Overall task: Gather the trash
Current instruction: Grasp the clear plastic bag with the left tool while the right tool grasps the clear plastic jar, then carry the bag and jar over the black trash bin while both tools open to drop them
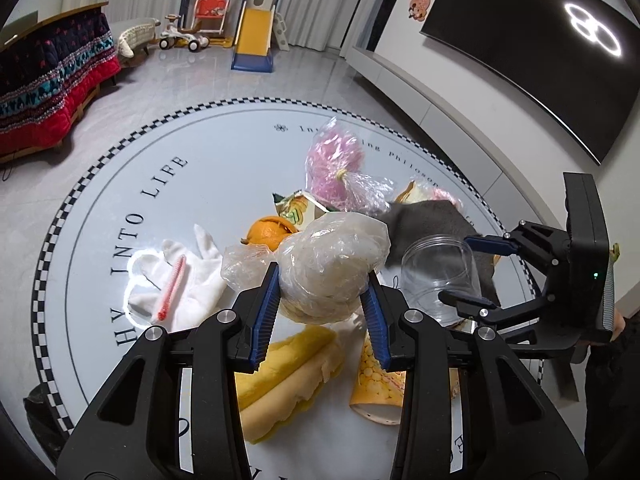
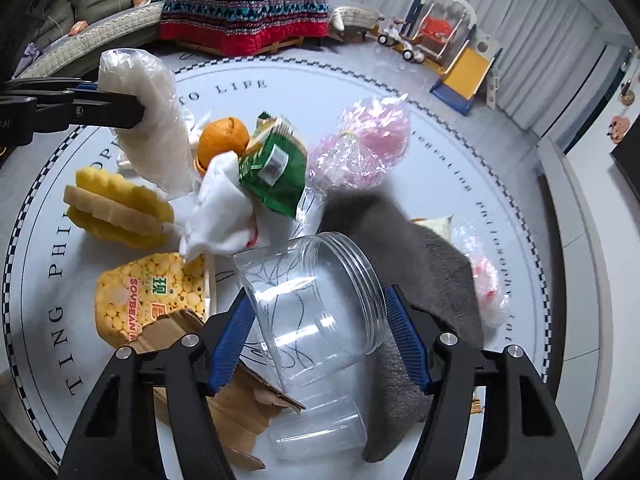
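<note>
Gripping a crumpled plastic bag (image 1: 334,268), our left gripper (image 1: 322,300) is clamped on it, both blue pads pressed into its sides, and in the right wrist view the bag is hanging clear above the table (image 1: 120,184).

Our right gripper (image 2: 320,332) is straddling a clear jar (image 2: 316,308) lying on its side, its open mouth facing away from us. The right pad is sitting at the jar's rim and the left pad close beside its wall; we cannot tell whether they are pressing, so we are calling the jaws apart around it.

The trash is bunching near the middle of the round table: an orange (image 2: 223,138), a green wrapper (image 2: 276,168), a white glove (image 2: 220,216), a pink bag (image 2: 362,146), a grey cloth (image 2: 420,280) lying under the jar, a yellow pouch (image 2: 148,300) just left of it, torn cardboard (image 2: 240,400) and a small cup (image 2: 320,436) near our right gripper's base, and a sponge (image 2: 116,210) further left.

The far half of the table, out to its checkered edge (image 1: 256,101), is lying bare, giving us free room there. The right edge is running close to a white cabinet (image 1: 420,92). Beyond the far edge, open floor (image 1: 180,76) is stretching to a slide (image 1: 254,40).
</note>
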A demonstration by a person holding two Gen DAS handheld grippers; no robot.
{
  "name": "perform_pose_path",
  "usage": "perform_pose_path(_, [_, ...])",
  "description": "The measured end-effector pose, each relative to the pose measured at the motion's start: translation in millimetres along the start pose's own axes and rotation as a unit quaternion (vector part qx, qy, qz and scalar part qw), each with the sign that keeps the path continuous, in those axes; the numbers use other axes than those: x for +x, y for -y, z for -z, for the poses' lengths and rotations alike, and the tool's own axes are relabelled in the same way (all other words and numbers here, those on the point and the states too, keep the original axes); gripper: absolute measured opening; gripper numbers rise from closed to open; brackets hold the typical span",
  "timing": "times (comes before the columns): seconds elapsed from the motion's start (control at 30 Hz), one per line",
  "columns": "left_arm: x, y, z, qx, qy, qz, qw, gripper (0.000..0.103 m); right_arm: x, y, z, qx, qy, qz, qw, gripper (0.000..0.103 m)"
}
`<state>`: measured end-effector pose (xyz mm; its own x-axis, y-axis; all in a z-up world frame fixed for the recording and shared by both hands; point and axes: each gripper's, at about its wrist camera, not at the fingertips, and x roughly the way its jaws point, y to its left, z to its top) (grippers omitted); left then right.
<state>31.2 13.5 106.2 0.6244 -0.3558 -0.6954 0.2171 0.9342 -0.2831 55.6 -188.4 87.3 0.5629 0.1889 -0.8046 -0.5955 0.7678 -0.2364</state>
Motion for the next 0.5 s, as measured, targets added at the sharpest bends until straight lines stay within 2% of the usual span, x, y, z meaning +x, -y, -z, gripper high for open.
perform_pose_path(0.2, [-34, 4, 4, 0.004, 0.021, -0.005, 0.9998, 0.039, -46, 0, -9, 0.033, 0.041, -0.004, 0.999, 0.068])
perform_pose_path(0.5, [-87, -3, 30, 0.000, 0.046, -0.024, 0.9987, 0.039, -93, -40, -12, 0.033, 0.068, -0.017, 0.997, 0.068])
